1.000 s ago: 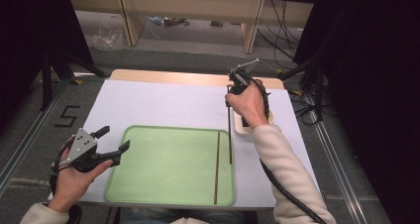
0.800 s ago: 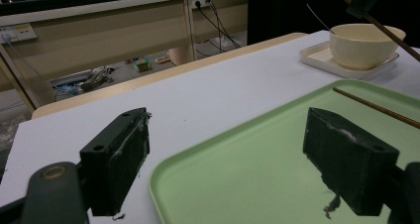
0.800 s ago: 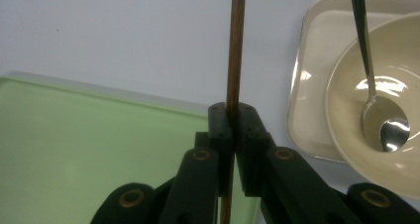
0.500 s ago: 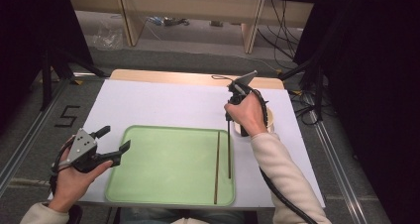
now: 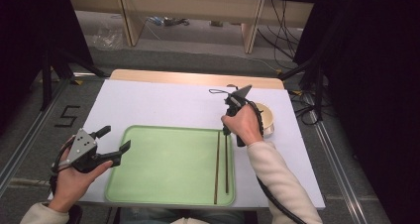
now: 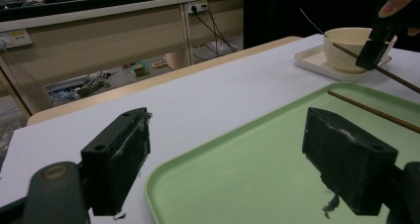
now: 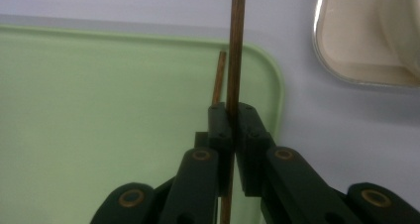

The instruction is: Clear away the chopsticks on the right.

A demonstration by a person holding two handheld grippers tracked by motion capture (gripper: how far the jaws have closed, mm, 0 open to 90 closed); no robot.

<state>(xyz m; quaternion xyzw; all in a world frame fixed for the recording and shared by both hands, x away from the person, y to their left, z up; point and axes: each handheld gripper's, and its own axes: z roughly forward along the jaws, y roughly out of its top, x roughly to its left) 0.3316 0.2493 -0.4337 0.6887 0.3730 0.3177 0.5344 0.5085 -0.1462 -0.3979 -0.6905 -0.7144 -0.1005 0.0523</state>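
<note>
A green tray [image 5: 163, 167] lies at the table's near middle. One brown chopstick [image 5: 217, 164] rests flat along its right side. My right gripper [image 5: 227, 131] is shut on a second chopstick [image 5: 227, 167], which runs parallel just right of the first; I cannot tell whether it touches the tray. In the right gripper view the jaws [image 7: 232, 117] pinch this chopstick [image 7: 236, 45], with the lying chopstick [image 7: 219, 78] to its left. My left gripper [image 5: 117, 137] stands open at the tray's left edge, and nothing is between its fingers [image 6: 119, 152].
A cream bowl [image 5: 266, 116] on a small white tray [image 6: 317, 63] stands right of the green tray, behind my right hand. The white tabletop [image 5: 158, 105] is bare beyond the tray. Shelving and cables lie past the table's far edge.
My right gripper has carried its chopstick toward the near edge, from beside the bowl to over the tray's right side, next to the lying chopstick. The left gripper has stayed put.
</note>
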